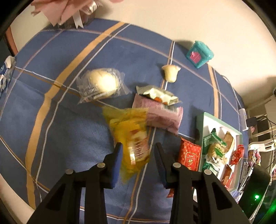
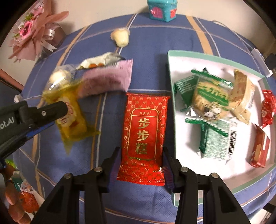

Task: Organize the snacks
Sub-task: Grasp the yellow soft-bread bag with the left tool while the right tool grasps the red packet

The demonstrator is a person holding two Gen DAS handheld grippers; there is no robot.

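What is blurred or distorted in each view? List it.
Left wrist view: the yellow packet and wrapped bun smear with motion; fisheye bends the tablecloth lines. Right wrist view: the red packet reads sharp, the purple packet is smeared.

Yellow packet [image 1: 132, 143] lifted; red packet [image 2: 144, 136] flat

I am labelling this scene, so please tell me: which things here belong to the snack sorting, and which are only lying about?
For the job: yellow packet in the left gripper; red packet in the right gripper; purple packet; wrapped bun; jelly cup; tray with snacks.

Lying about: teal toy house; pink bouquet; blue tablecloth.
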